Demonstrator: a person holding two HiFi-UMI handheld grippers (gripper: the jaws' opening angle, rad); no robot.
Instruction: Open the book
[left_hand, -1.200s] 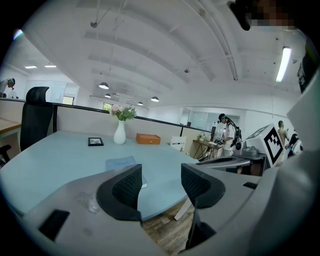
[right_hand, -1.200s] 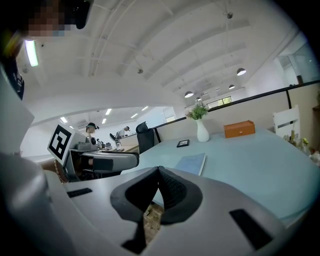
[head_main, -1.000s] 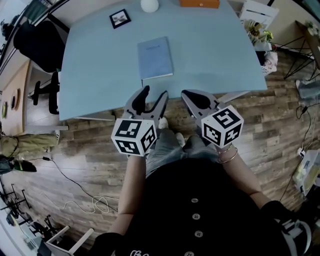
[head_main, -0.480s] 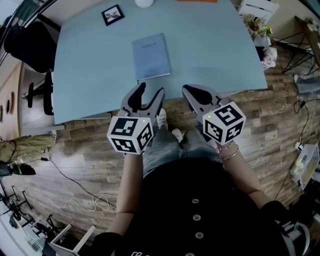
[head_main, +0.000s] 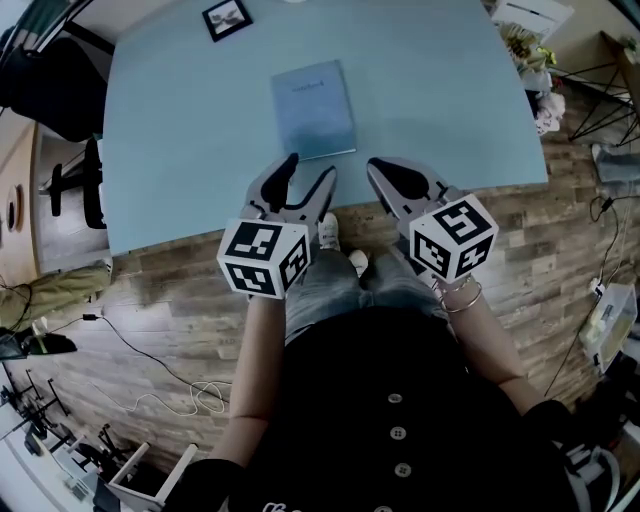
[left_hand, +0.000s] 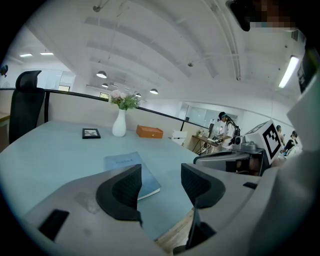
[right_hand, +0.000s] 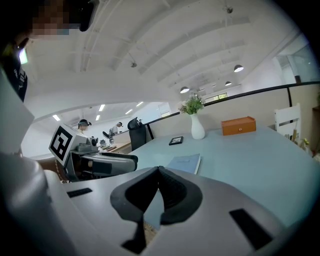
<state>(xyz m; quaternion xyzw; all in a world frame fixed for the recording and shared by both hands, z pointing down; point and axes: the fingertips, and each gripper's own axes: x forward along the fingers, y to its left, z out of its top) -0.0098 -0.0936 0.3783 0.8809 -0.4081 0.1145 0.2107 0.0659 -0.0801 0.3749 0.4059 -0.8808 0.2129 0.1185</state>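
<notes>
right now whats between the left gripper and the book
Nothing but a strip of bare blue tabletop: the head view shows the open left gripper just short of the closed book.

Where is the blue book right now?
In the head view, the pale blue book lies closed on the light blue table, near its front edge, just beyond the left hand-held gripper.

Left gripper jaw is covering the book at its near corner; cover lettering is showing too small to read. Table is running off the head view's top.
</notes>
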